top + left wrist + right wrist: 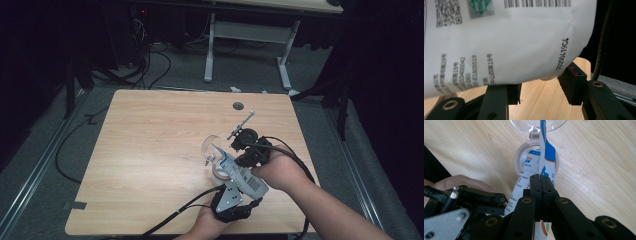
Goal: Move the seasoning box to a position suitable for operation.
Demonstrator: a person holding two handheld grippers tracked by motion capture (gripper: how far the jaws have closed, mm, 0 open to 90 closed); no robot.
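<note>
While both hands worked near the tabletop's front right corner, a white sachet with blue print and a barcode was held between the two tools, its upper end tipped toward a clear stemmed glass standing on a round base just beside them. The right tool was clenched on the sachet's edge, its black jaws pressed flat together on the packet in the right gripper view, with the glass's bowl and round foot directly beyond. The left tool sat at the sachet's lower end near the front edge; in the left gripper view its jaws stood apart below the packet's printed back, one jaw touching the packet's bottom corner, and a firm grip could not be confirmed. Whether anything lay inside the glass could not be told. The left hand entered from the front edge, and the right hand came in from the front right.
</note>
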